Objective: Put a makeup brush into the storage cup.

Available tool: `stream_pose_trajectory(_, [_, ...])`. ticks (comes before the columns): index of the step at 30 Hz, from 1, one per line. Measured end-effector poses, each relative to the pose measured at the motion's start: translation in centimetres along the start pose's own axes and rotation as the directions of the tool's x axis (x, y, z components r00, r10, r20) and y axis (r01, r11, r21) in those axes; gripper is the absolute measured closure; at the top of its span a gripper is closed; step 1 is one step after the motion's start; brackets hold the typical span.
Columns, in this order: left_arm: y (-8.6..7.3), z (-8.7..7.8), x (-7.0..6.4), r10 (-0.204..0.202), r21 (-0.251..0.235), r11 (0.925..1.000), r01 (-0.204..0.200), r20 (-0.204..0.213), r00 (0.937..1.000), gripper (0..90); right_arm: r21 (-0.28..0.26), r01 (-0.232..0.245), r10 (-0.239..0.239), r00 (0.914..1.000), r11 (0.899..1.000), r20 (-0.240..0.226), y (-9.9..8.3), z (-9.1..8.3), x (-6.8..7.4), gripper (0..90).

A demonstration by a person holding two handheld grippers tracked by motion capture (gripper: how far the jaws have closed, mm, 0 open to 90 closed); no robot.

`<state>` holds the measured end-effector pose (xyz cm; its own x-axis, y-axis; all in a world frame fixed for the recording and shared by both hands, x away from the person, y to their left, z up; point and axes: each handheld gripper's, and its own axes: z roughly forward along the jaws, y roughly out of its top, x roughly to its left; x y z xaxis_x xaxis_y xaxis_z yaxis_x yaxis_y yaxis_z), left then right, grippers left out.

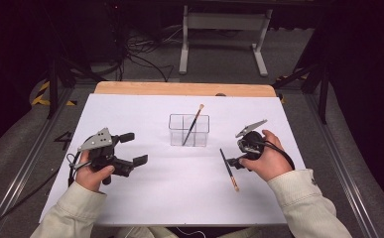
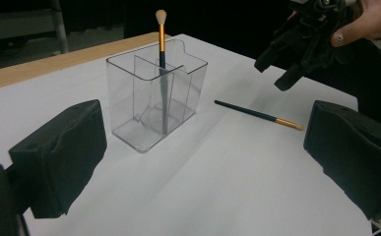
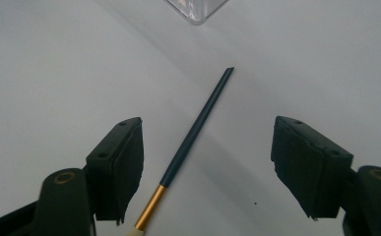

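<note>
A clear divided holder (image 1: 189,130) (image 2: 153,98) stands at the middle of the white sheet, and a dark-handled brush (image 1: 194,121) (image 2: 162,59) leans in it, pale tip up. A second brush (image 1: 229,170) (image 2: 257,114) (image 3: 193,142) with a gold ferrule lies flat on the sheet to the holder's right. My right gripper (image 1: 235,153) (image 3: 207,167) hovers open just over this brush, one jaw on each side of the handle and neither touching it. My left gripper (image 1: 134,148) (image 2: 203,162) is open and holds nothing, left of the holder and facing it.
The white sheet (image 1: 155,198) covers a table with a wooden far edge (image 1: 179,88). A corner of the holder (image 3: 195,9) is at the top of the right gripper view. Metal frame legs (image 1: 184,44) and cables lie on the floor beyond.
</note>
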<state>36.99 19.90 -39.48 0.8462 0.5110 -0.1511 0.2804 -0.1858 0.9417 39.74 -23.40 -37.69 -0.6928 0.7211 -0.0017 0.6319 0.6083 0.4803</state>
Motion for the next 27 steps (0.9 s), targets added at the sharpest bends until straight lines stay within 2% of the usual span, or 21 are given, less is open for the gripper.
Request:
stream_pose_trajectory(1, [-0.1,0.0,0.0,0.003,0.009,1.0000,-0.003,-0.009,1.0000,6.1,0.028,0.020,-0.020,0.9997,0.999,0.011,0.1,0.3,0.1,29.8])
stream_pose_trajectory(5, [-0.5,-0.4,-0.1,-0.007,0.026,0.9996,0.008,-0.028,0.9996,6.1,0.063,0.040,-0.041,0.9991,0.997,0.011,0.3,0.8,0.3,31.6])
stream_pose_trajectory(7, [-0.6,-0.7,-0.2,-0.001,0.026,0.9997,0.002,-0.039,0.9992,6.1,0.080,0.042,-0.042,0.9991,0.996,0.001,0.4,1.2,0.5,33.8])
stream_pose_trajectory(10, [-0.6,-0.9,-0.3,-0.015,0.025,0.9996,0.016,-0.046,0.9988,5.5,0.107,0.042,-0.042,0.9991,0.993,-0.009,0.7,1.6,0.7,36.9])
stream_pose_trajectory(14, [-0.7,-0.9,-0.2,-0.006,0.058,0.9983,0.009,-0.065,0.9979,7.9,0.144,0.041,-0.039,0.9991,0.989,-0.016,1.0,2.0,0.9,40.2])
stream_pose_trajectory(16, [-0.7,-0.9,-0.3,-0.019,0.059,0.9980,0.022,-0.055,0.9983,8.5,0.150,0.036,-0.034,0.9993,0.988,-0.019,1.0,2.2,1.0,41.8])
stream_pose_trajectory(21, [-0.7,-0.7,-0.2,-0.019,0.048,0.9986,0.022,-0.052,0.9985,7.9,0.171,0.027,-0.023,0.9994,0.985,-0.024,0.9,2.8,0.9,43.2])
stream_pose_trajectory(27, [-0.8,-0.2,-0.2,-0.019,0.075,0.9970,0.022,-0.038,0.9991,6.1,0.196,0.026,-0.021,0.9994,0.980,-0.026,0.9,3.7,1.1,44.1])
